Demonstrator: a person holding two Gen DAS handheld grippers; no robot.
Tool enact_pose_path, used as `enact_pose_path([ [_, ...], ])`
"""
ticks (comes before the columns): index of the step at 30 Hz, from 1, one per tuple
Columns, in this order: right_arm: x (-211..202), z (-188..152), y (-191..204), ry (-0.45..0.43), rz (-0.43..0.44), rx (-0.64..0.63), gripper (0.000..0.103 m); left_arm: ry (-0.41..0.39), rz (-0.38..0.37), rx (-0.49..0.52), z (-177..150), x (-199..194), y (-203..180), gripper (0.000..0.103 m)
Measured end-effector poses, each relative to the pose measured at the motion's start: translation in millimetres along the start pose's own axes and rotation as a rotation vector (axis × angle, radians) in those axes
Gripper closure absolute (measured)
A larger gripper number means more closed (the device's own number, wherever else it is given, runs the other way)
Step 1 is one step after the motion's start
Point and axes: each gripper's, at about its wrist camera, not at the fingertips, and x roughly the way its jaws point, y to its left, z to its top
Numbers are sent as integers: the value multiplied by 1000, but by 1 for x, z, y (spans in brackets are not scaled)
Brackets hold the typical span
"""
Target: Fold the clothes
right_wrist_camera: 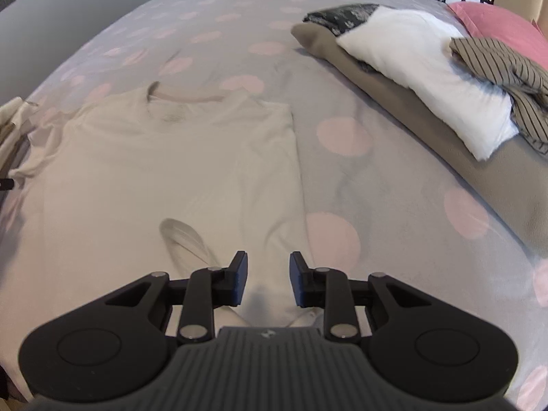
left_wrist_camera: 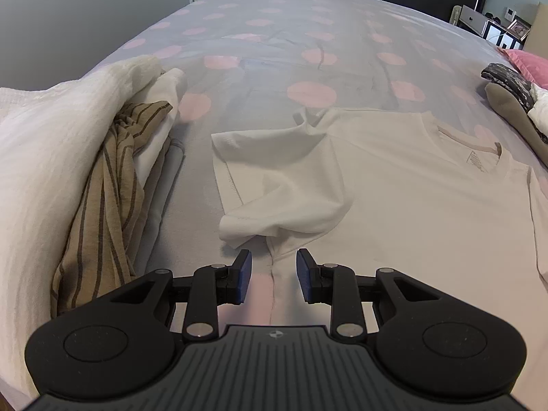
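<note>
The bed (left_wrist_camera: 274, 34), covered in a grey sheet with pink dots, bears the work. A white T-shirt (left_wrist_camera: 411, 188) lies flat across its near middle, collar (right_wrist_camera: 178, 97) toward the far end, hem toward the camera; its long axis runs near-to-far. The right side is straight-edged, apparently turned under; the left sleeve (left_wrist_camera: 274, 185) lies crumpled and outspread. Heaped garments (left_wrist_camera: 102, 188) lie at the left, a stack of laid-out clothes (right_wrist_camera: 428, 78) at the right. Left tongs (left_wrist_camera: 273, 275) and right tongs (right_wrist_camera: 265, 279) hang apart, empty, over the hem, presumably placed to grip it.
</note>
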Motion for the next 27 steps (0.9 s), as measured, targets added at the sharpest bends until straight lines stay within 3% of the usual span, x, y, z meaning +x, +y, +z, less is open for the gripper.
enact_pose_path([
  [5,24,-18,3,87,-54,-45,79,1,17,-7,0,1,5,76],
  [7,34,-26,5,121,-74,-64,79,1,25,-27,1,2,12,70],
  [10,30,-24,5,112,-65,-58,79,-9,37,-77,5,2,27,61],
  [19,18,-4,-7,42,-73,69,72,-55,2,-234,30,31,53,57],
  [27,32,2,-5,64,-54,67,71,-108,33,-238,66,66,52,51],
])
